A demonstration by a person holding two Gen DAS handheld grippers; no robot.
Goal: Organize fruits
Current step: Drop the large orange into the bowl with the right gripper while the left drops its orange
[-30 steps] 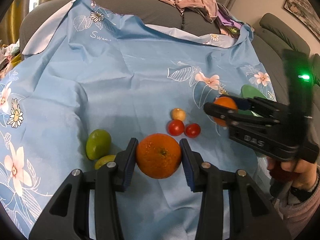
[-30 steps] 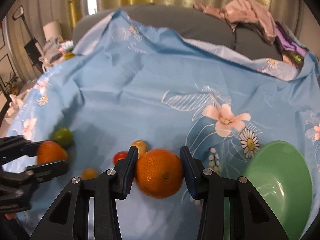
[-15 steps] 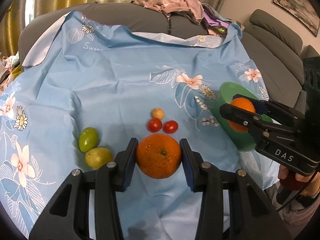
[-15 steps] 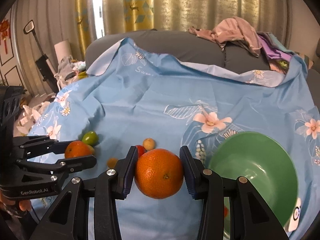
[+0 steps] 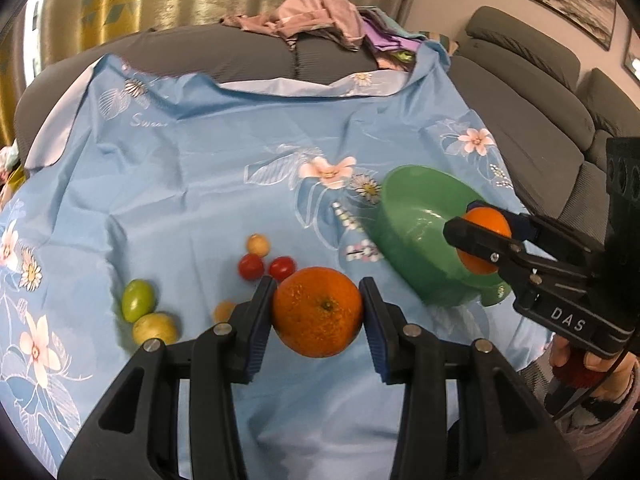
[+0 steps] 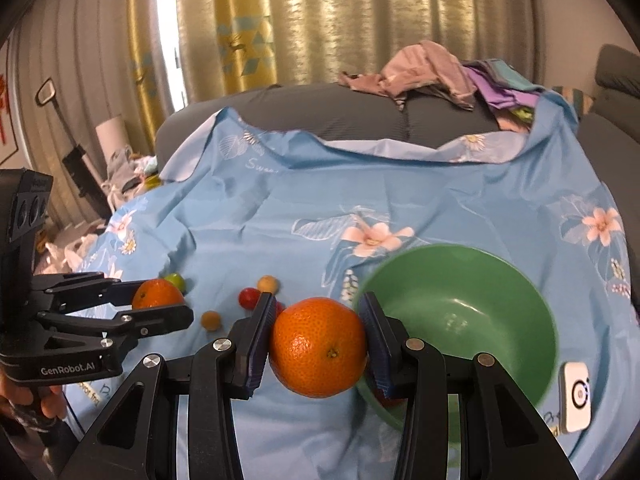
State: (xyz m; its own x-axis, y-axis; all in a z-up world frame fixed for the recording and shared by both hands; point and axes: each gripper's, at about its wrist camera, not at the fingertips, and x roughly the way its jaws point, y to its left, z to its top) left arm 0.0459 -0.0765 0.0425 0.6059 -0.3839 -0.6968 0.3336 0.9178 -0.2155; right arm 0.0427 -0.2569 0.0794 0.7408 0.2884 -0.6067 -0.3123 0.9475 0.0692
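Both oranges have been carried up off the cloth and toward the bowl.

Since a second ago, the right gripper (image 6: 318,354) has been brought from the loose fruit to the bowl (image 6: 536,312), whose near rim now lies just behind its right finger; its orange (image 6: 318,346) is held clamped between both pads. The left gripper (image 5: 318,312) is likewise closed on its orange (image 5: 318,311), well short of the bowl, with tomatoes (image 5: 266,267) just beyond its left fingertip. Release of the right orange over the bowl is judged the next step. Small fruit remains on the cloth (image 5: 192,184) to be gathered.
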